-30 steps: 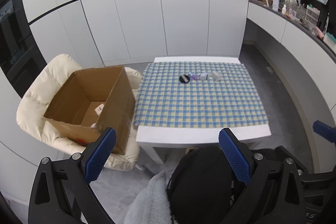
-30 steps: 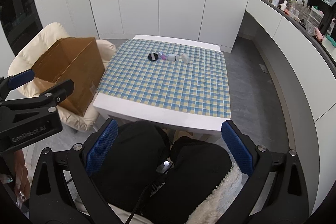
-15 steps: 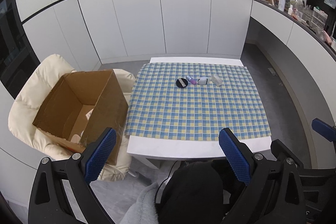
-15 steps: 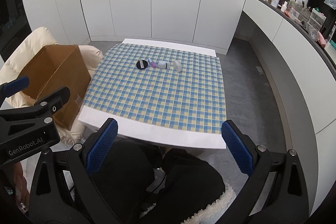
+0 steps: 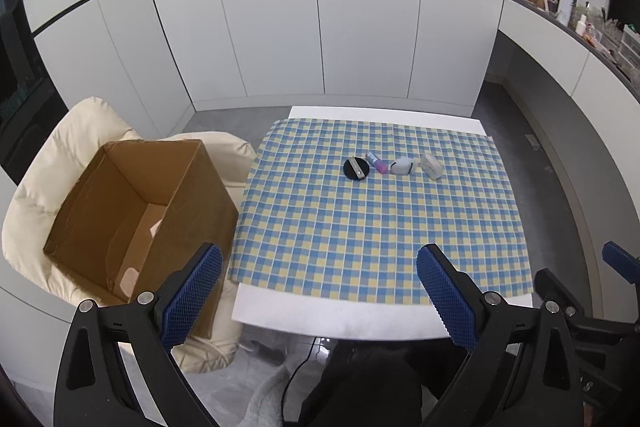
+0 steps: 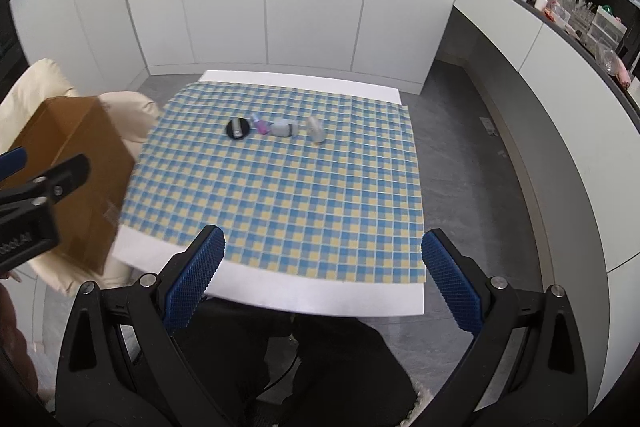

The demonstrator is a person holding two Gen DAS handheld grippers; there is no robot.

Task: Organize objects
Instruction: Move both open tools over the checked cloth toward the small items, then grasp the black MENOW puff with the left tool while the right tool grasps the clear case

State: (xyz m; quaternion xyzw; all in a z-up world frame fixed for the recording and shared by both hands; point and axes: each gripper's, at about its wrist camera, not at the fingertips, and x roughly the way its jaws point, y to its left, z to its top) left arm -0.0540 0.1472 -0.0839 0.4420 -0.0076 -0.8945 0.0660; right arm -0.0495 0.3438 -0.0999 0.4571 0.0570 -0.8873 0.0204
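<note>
Both tongs hang over the near edge of the counter [image 5: 344,319], spread wide and holding nothing: the left tongs [image 5: 318,293] and the right tongs [image 6: 322,279]. On the checked cloth [image 5: 376,227], toward the far side, four small things lie in a row: a black disc [image 5: 355,168], a pink tube [image 5: 377,163], a white pod [image 5: 402,166] and a clear bottle [image 5: 431,166]. An open cardboard box [image 5: 132,211] sits on a cream chair [image 5: 52,155] left of the counter.

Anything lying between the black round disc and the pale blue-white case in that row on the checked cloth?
Yes: a small pink-purple tube lies between the black disc and the case, shown in both wrist views.
</note>
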